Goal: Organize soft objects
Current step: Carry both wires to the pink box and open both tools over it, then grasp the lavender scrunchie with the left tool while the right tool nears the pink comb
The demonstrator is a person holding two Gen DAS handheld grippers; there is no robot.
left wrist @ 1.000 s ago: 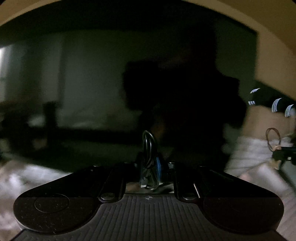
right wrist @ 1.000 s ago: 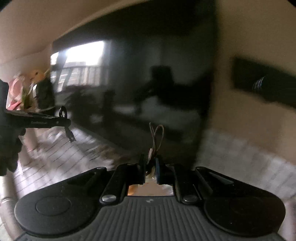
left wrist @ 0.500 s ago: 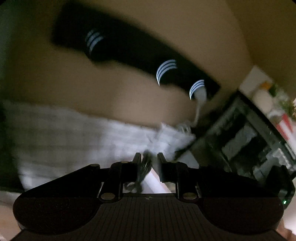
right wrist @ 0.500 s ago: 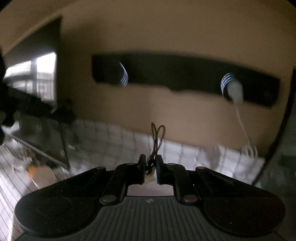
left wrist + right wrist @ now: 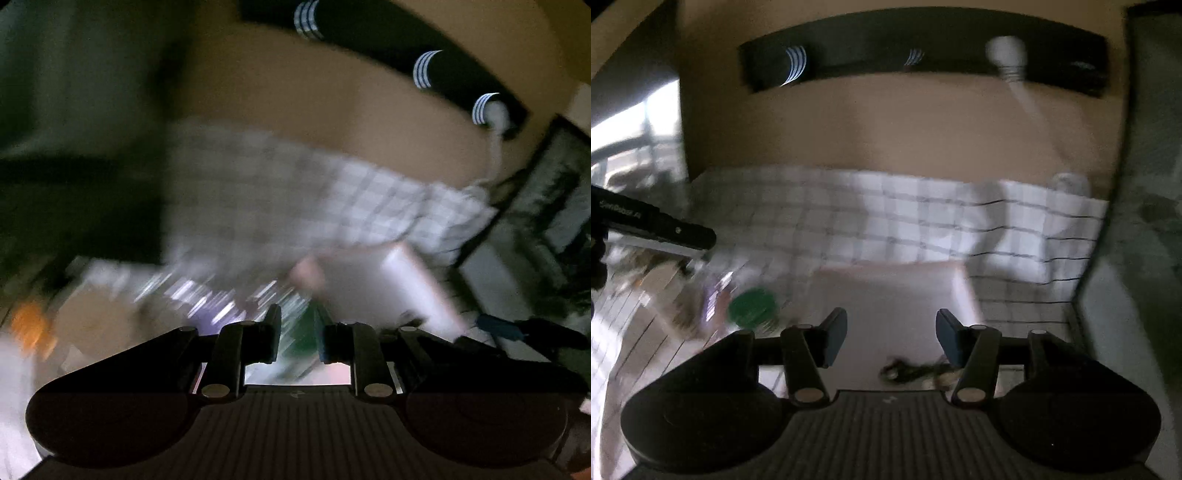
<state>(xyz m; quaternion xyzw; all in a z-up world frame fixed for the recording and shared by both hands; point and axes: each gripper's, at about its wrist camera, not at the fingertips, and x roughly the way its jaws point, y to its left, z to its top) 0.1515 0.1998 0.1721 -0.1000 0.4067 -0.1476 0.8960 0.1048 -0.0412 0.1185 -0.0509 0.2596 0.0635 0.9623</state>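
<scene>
My right gripper (image 5: pixel 890 332) hangs over a pale tray (image 5: pixel 886 288). Its jaws are opening and nothing is between them. A thin dark cord (image 5: pixel 916 369) lies loose on the tray just under them. My left gripper (image 5: pixel 297 332) stands a narrow crack apart, and no cable shows between its pads; only a blurred green shape shows through the gap. In the right wrist view the left gripper (image 5: pixel 657 229) reaches in from the left, above a round green thing (image 5: pixel 751 306). A blue-padded finger (image 5: pixel 495 328) of the right gripper shows at the right of the left wrist view.
A white checked cloth (image 5: pixel 886 214) covers the surface up to a tan wall. A black socket strip (image 5: pixel 923 48) on that wall holds a white plug (image 5: pixel 1006 51). A dark glass-fronted cabinet (image 5: pixel 546 206) stands at the right, a dark screen (image 5: pixel 74 110) at the left.
Both views swung from the dark screen to the wall and down to the cloth. The right jaws opened and the cord dropped onto the tray. The black cable no longer shows in the left jaws.
</scene>
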